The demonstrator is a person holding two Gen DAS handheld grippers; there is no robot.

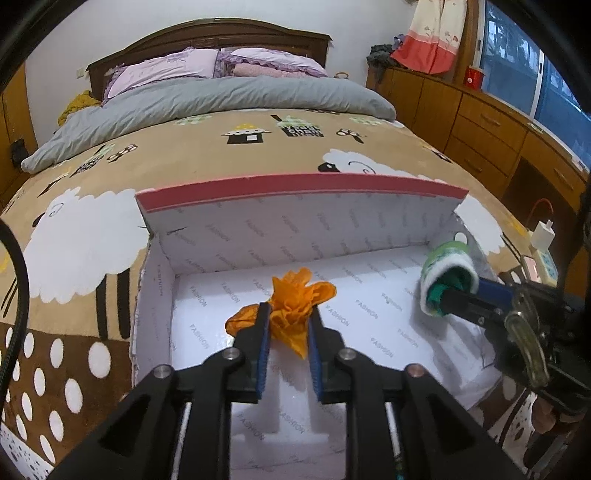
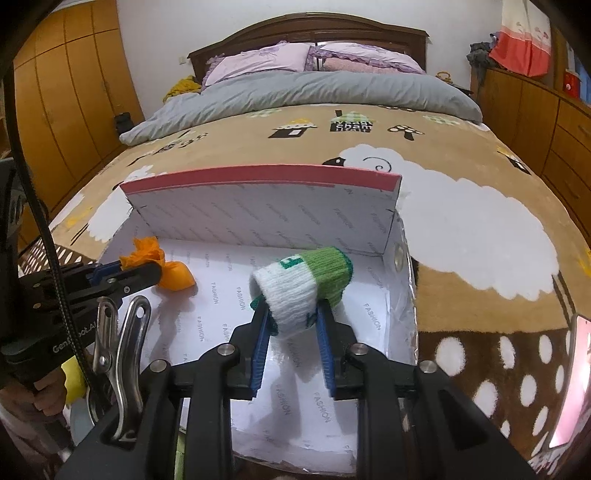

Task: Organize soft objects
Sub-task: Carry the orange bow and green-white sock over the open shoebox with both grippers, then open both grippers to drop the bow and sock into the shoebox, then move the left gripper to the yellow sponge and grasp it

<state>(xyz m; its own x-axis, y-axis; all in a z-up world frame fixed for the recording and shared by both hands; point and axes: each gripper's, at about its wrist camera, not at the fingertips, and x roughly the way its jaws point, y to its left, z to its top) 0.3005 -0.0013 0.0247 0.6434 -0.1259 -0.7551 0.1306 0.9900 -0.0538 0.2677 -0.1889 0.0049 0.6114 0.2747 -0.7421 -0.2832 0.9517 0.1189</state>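
Bed (image 1: 229, 162): fills both views, covered by a tan blanket (image 2: 461, 177) with sheep and house prints. A grey duvet (image 1: 221, 96) and lilac pillows (image 1: 170, 68) lie toward 12 o'clock under the dark wooden headboard (image 2: 306, 27). Wooden cabinets (image 1: 480, 122) run along the 3 o'clock side.

Box (image 1: 295, 229): an open white carton printed "FASHION", pink-edged lid flap (image 2: 258, 177) standing up at its 12 o'clock side. It sits on the blanket at the foot of the bed, directly ahead of both your grippers.

Left gripper (image 1: 288, 314): you have it clamped on the orange cloth (image 1: 295, 306), blue pads pressed against the bundle from both sides. The crumpled cloth sticks out past the fingertips toward 12 o'clock and hangs over the box floor at the box's 9 o'clock end. In the right wrist view the same cloth (image 2: 162, 267) shows at 9 o'clock, pinched near its middle.

Right gripper (image 2: 291, 314): you have it closed on the rolled sock (image 2: 306, 284), a white and green knit roll with a dark green inner layer at its open end. The roll points toward 1 o'clock, over the box's 3 o'clock end, near the side wall. Whether it touches the box floor I cannot tell. From the left wrist view the sock (image 1: 447, 273) sits at 3 o'clock.

Cloth and sock are well apart.
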